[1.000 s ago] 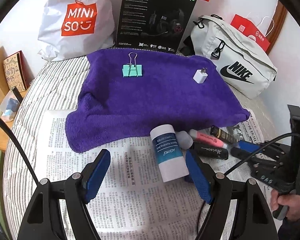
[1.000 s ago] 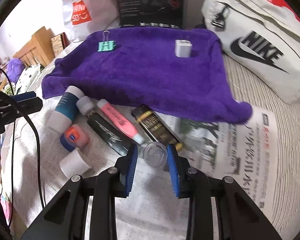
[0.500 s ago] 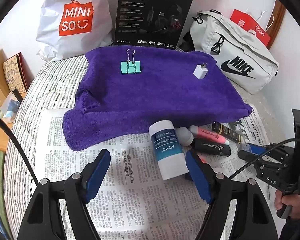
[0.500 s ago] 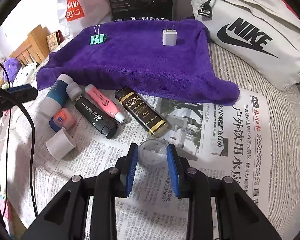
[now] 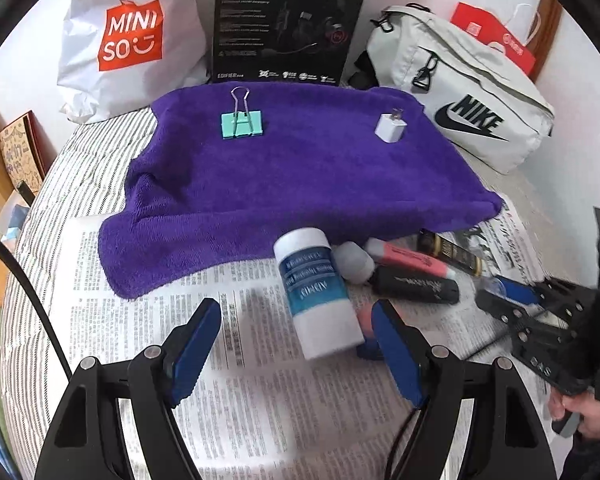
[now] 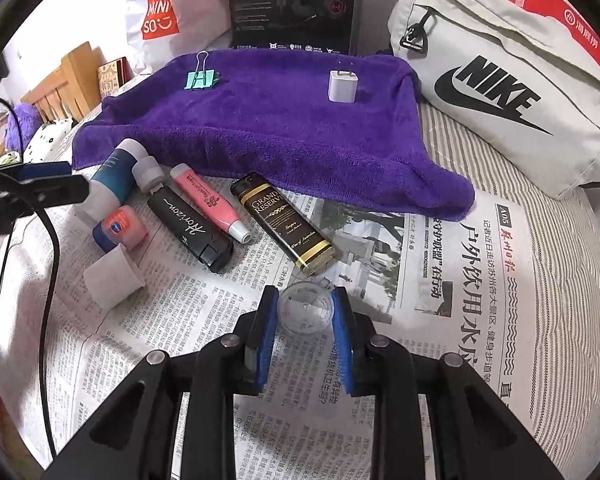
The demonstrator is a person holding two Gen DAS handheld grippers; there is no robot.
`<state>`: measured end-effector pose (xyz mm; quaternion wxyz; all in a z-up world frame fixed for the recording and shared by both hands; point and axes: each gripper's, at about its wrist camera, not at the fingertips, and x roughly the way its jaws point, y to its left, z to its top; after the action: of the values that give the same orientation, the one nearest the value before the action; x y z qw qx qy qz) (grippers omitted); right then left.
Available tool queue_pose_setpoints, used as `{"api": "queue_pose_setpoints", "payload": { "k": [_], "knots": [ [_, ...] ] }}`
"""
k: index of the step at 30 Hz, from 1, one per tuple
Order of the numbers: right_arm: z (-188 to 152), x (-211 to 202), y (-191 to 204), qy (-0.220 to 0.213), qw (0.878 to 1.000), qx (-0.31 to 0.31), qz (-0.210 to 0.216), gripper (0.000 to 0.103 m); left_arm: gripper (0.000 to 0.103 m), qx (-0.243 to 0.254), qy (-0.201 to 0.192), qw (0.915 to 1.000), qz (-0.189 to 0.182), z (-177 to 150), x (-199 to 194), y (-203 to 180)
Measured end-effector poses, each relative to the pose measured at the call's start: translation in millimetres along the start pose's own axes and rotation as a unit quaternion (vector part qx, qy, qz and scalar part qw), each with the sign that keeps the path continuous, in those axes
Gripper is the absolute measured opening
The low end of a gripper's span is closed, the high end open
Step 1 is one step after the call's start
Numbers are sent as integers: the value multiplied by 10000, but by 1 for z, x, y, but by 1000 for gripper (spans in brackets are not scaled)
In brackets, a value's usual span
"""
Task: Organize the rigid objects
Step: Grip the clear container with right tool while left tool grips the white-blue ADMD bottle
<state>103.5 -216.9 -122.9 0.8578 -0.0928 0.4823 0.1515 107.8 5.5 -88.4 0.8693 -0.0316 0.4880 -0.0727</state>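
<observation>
My right gripper (image 6: 305, 312) is shut on a clear plastic cap (image 6: 306, 309), held above the newspaper (image 6: 440, 280). My left gripper (image 5: 296, 332) is open and empty, with a white and blue bottle (image 5: 318, 292) lying between its fingers and ahead. A teal binder clip (image 5: 242, 122) and a white charger plug (image 5: 390, 128) sit on the purple towel (image 5: 292, 176). A black tube (image 6: 190, 228), a pink tube (image 6: 208, 204), a black and gold bottle (image 6: 284, 224), a small red and blue jar (image 6: 120, 232) and a white cap (image 6: 114, 276) lie on the newspaper in front of the towel.
A white Miniso bag (image 5: 128, 40), a black headset box (image 5: 288, 24) and a white Nike bag (image 5: 468, 108) stand behind the towel. A red bag (image 5: 496, 40) is at the back right. The striped bed's left edge borders wooden furniture (image 6: 64, 84).
My right gripper has pulled back and lifted with the clear cap, away from the black and gold bottle. My left gripper has moved slightly closer to the white and blue bottle.
</observation>
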Motion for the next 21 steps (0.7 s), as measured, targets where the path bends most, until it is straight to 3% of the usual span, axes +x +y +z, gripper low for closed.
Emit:
{"api": "queue_pose_setpoints", "payload": {
  "k": [12, 17, 21],
  "knots": [
    [-2, -1, -2, -58, 9999, -37, 130, 27, 74, -63, 383, 9988, 288, 11, 40, -5],
    [-2, -1, -5, -64, 9998, 31, 202, 28, 44, 116, 368, 9975, 593, 7, 36, 0],
    [-2, -1, -4, -82, 9998, 30, 185, 28, 43, 247, 359, 9971, 625, 9, 38, 1]
  ]
}}
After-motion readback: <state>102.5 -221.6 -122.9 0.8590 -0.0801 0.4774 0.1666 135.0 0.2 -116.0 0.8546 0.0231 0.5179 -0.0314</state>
